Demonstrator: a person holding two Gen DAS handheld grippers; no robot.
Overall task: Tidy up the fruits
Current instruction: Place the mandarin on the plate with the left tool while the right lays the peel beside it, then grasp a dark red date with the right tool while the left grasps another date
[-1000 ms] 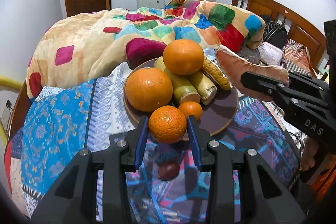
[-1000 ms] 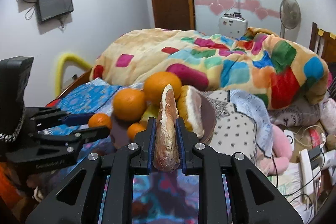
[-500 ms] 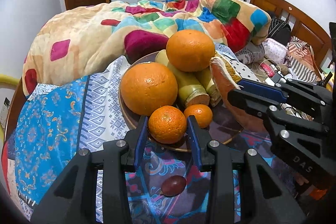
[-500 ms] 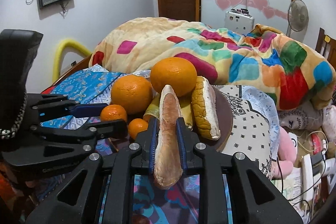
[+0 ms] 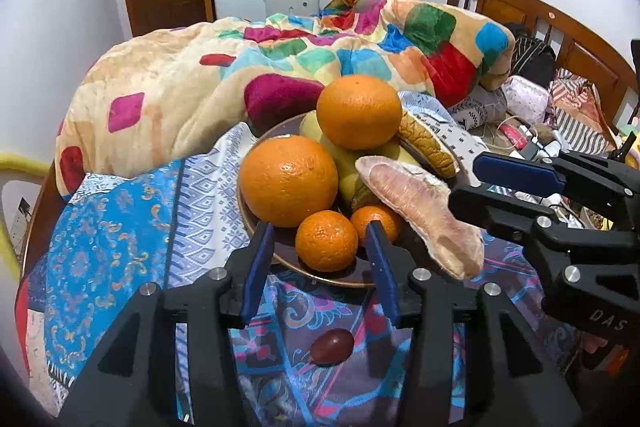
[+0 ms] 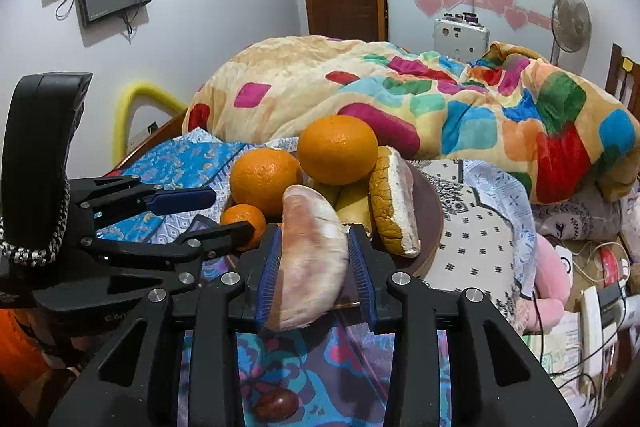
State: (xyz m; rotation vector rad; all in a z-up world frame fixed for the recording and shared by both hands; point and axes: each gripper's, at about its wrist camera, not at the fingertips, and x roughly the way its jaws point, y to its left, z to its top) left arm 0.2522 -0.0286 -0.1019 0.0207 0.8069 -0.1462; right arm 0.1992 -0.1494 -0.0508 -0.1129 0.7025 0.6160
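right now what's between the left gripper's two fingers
A small mandarin sits between the left gripper pads, on the plate's near edge, with gaps on both sides; the left wrist view shows it.

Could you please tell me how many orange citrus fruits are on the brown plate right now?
4. One large on top of the pile, one large at the left, one small at the front rim, and one small just right of it. Others may be hidden underneath.

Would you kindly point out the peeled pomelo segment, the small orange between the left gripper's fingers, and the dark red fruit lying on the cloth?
peeled pomelo segment (image 6: 312, 259), right wrist view, middle of its pink flesh.
small orange (image 5: 327, 241), left wrist view, centre of its rind.
dark red fruit (image 5: 332, 346), left wrist view, middle of its skin.
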